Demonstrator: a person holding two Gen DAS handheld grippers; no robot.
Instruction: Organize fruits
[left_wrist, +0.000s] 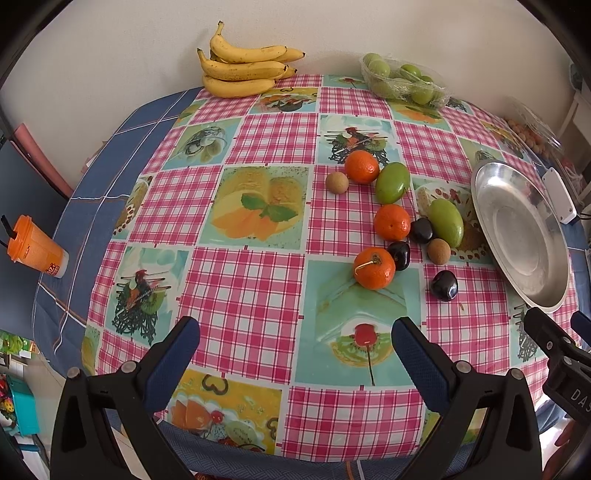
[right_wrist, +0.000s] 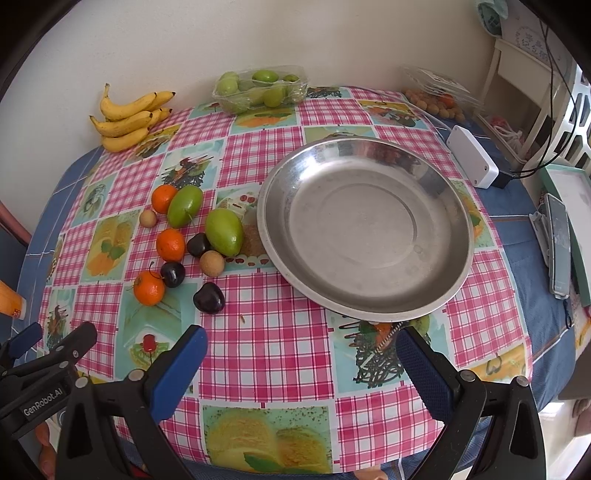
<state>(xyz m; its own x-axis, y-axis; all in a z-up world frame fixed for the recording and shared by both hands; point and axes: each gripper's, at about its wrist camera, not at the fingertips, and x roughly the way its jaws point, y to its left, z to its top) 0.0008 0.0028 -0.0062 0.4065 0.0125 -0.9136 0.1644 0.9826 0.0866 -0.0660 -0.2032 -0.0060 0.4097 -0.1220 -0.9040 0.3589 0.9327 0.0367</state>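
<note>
Both the left gripper (left_wrist: 295, 341) and right gripper (right_wrist: 301, 350) hold jaws apart, gripping nothing; the round steel dish (right_wrist: 365, 229) sits at three o'clock of the small orange tangerines (right_wrist: 170, 244).

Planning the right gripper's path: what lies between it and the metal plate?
Only bare checked tablecloth lies between the right gripper and the metal plate, as the right wrist view shows.

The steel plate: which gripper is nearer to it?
Right. The right gripper hangs open just before the steel plate's near rim; the left gripper sits open off to its left, facing the loose fruit.
</note>
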